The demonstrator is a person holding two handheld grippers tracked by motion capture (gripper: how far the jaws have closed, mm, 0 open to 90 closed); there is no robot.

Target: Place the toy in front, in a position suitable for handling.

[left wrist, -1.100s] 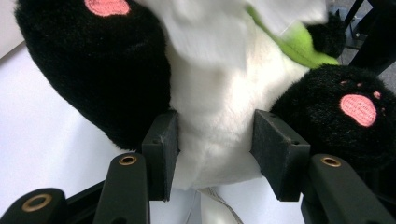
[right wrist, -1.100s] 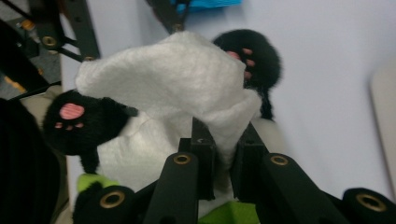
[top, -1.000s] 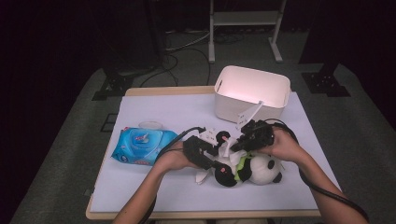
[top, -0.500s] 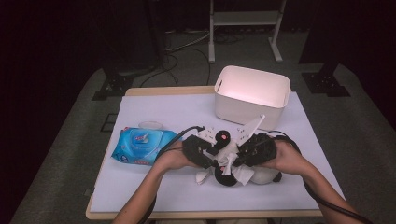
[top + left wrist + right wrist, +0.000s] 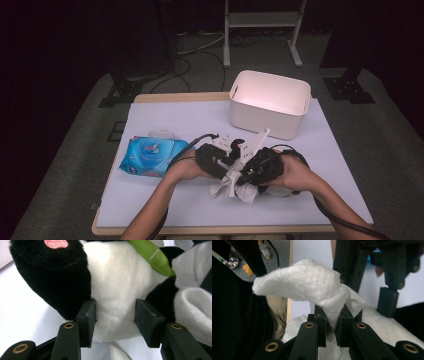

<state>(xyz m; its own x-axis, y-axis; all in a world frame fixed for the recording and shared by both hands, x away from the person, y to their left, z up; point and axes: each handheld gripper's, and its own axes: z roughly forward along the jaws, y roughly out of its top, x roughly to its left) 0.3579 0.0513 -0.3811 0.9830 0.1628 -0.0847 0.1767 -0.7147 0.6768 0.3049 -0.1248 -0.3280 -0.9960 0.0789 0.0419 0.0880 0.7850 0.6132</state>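
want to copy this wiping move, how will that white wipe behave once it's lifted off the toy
Probably floppy: the white wipe folds and droops out of the right tool, pinched thin between its jaws. Likely very light, since that small pinch carries it. Its fuzzy surface looks unlikely to slip, though it may drag on the plush panda.

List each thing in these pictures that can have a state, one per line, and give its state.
Left gripper: shut on the plush panda.
Plush panda: lying on the table, clamped at its white belly.
Right gripper: shut on the white wipe.
White wipe: pulled out, crumpled, pinched.
Wipes pack: flat, lid flipped open.
White bin: upright, open-topped.
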